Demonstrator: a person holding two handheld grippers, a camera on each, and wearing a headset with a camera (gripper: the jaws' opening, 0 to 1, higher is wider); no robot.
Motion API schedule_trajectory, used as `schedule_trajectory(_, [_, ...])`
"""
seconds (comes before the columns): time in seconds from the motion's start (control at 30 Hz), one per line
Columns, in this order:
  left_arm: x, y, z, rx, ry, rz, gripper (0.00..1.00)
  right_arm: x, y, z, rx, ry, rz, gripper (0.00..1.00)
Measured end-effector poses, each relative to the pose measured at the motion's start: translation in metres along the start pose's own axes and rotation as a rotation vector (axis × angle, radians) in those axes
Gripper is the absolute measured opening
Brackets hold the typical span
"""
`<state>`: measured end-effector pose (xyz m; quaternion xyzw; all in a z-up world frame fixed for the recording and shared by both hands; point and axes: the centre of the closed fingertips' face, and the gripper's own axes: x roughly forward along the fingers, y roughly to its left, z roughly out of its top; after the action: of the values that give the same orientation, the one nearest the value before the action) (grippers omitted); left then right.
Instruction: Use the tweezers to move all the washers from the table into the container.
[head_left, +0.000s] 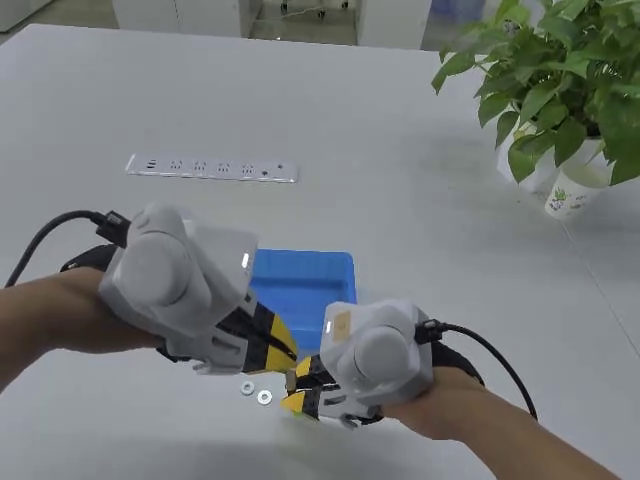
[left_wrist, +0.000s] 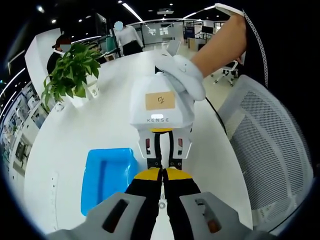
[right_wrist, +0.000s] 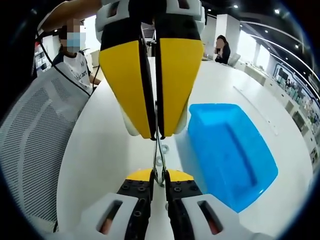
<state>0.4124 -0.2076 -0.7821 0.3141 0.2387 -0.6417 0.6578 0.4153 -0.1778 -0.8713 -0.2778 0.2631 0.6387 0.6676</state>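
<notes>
Nearest edge, head view: both forearms come in low. L hand (head_left: 85, 312) enters from the left edge and R hand (head_left: 445, 400) from the lower right, each wrapped round its tool body with a cable trailing behind.

L gripper (head_left: 288, 348) points right and slightly down. R gripper (head_left: 298, 390) points left. The tips meet nose to nose just above the table (head_left: 420, 220).

Jaw state:
- L gripper (left_wrist: 161, 176): yellow tips pinched to a thin slit.
- R gripper (right_wrist: 159, 177): tips likewise narrow.
- Tweezers (right_wrist: 159, 155): thin metal prongs running from the L slit to the R slit, gripped at both ends as far as can be read.

In R gripper view the L gripper (right_wrist: 155, 135) hangs in from the top, jaws pointing down. In L gripper view the R gripper (left_wrist: 163, 162) faces straight in.

Washers: two, (head_left: 247, 388) and (head_left: 264, 398), lie flat on the table. They are side by side, just below the L jaws and just left of the R tips, outside the container. One washer (left_wrist: 162, 204) is seen beyond the L tips.

Container (head_left: 300, 272): blue, open top, directly behind the grippers and near the washers. Contents can't be read.

Further back: white strip (head_left: 210, 168) lies flat, well apart. Plant (head_left: 560, 90) in a white pot stands at the far right.
</notes>
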Motion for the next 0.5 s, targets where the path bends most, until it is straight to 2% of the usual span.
schedule_trajectory(0.23, [-0.007,0.001,0.005,0.001,-0.008,0.005,0.05,-0.007,0.001,0.007,-0.008,-0.004,-0.003,0.11])
schedule_trajectory(0.5, [-0.019,0.002,0.016,0.009,-0.012,0.01,0.05,-0.018,-0.001,0.018,-0.035,-0.002,-0.011,0.11])
